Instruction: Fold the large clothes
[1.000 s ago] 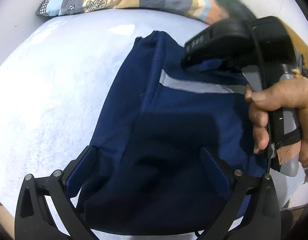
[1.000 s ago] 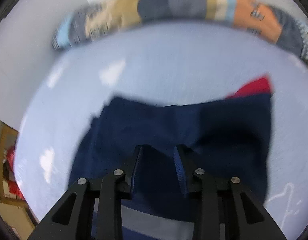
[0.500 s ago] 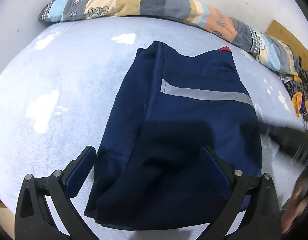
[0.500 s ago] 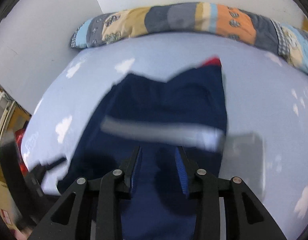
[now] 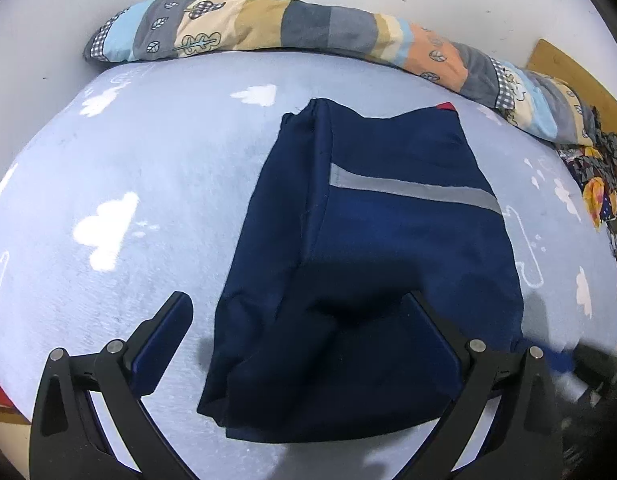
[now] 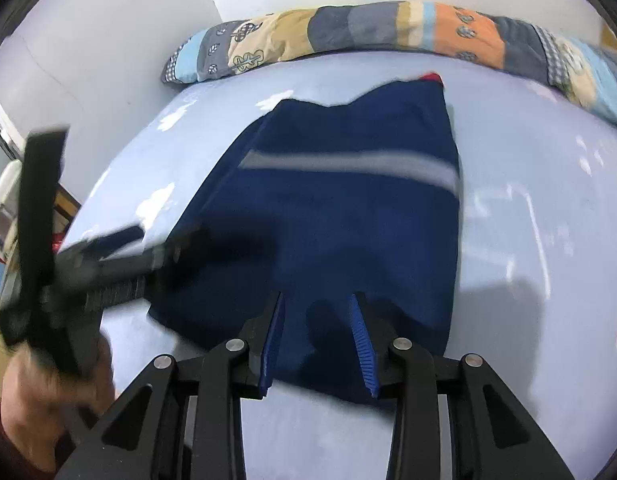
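Observation:
A navy garment with a grey reflective stripe lies folded flat on the light blue cloud-print sheet. A red bit peeks out at its far corner. My left gripper hovers open and wide over the garment's near end, one finger on each side, holding nothing. In the right wrist view my right gripper hangs over the near edge of the garment, its jaws a narrow gap apart and empty. The left tool shows there as a blur, with a hand below it.
A long patchwork bolster lies along the white wall at the far side of the bed. A wooden board and a patterned cloth sit at the right. The bed's left edge drops off near the right wrist view's left rim.
The right gripper and its hand have pulled back from the garment's far end to its near edge, leaving the middle of the left view. The garment stays folded flat.

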A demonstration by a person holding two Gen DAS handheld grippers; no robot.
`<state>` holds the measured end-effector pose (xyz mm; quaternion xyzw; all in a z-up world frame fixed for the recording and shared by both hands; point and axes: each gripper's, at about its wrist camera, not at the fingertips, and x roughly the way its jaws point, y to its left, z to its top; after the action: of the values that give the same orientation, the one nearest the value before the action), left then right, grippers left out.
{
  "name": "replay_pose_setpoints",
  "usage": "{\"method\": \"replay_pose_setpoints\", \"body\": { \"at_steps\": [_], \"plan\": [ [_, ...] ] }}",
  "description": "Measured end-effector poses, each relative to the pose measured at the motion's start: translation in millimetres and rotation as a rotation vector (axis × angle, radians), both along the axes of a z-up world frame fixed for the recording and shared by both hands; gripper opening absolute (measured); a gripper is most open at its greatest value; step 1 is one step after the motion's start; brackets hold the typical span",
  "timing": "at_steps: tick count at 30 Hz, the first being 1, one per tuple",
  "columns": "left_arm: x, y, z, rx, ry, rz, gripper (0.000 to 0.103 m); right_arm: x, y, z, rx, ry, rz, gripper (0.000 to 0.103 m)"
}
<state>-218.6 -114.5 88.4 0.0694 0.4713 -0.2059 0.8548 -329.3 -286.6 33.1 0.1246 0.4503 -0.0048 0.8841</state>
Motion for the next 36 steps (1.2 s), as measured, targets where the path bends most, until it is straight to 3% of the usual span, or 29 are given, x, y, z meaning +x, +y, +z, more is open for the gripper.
{"method": "replay_pose_setpoints", "body": {
  "at_steps": [4,7,9,12,18,21,24,27,29,32,36],
  "plan": [
    [-5.3,-7.7,-15.9,-0.018,0.063,-0.036,0.103,-10.9,-1.6,-44.1,0.021,0.078,-0.039,0.033],
    [-8.8,-13.4,-33.8,0.039,0.085,-0.054,0.103,-8.6,-12.8,-52.8,0.093,0.07,-0.021,0.033],
    [-12.8,-14.9,-39.6,0.084,0.068,-0.069,0.103,-9.4,-18.9,-44.9,0.13,0.099,-0.011,0.032],
    [-19.9,-8.0,-35.2,0.066,0.061,-0.061,0.103,-36.6,-30.4,-21.0,0.23,0.024,-0.028,0.037],
    [-39.6,-2.6,-21.4,0.065,0.024,-0.033,0.103,-91.2,-56.4,-10.7,0.228,-0.008,-0.101,0.038],
    [-50.0,-4.4,-7.3,0.015,0.008,-0.025,0.103,-114.0,-77.0,-6.2,0.276,-0.024,-0.163,0.038],
    [-58.8,-5.3,5.1,-0.038,-0.001,-0.014,0.103,-132.1,-97.3,6.3,0.396,-0.046,-0.242,0.038],
    [-62.4,-4.6,12.0,-0.096,0.037,-0.014,0.103,-140.4,-105.3,25.1,0.322,-0.116,-0.236,0.05],
    [-65.4,-3.1,18.6,-0.102,0.044,-0.018,0.103,-141.7,-110.3,25.9,0.329,-0.13,-0.219,0.05],
    [-70.5,4.4,31.7,-0.122,0.014,-0.058,0.103,-139.5,-125.3,15.3,0.433,-0.137,-0.216,0.05],
    [-67.0,17.2,25.9,-0.127,-0.007,-0.082,0.103,-134.5,-131.4,1.2,0.522,-0.129,-0.22,0.05]
  ]
}}
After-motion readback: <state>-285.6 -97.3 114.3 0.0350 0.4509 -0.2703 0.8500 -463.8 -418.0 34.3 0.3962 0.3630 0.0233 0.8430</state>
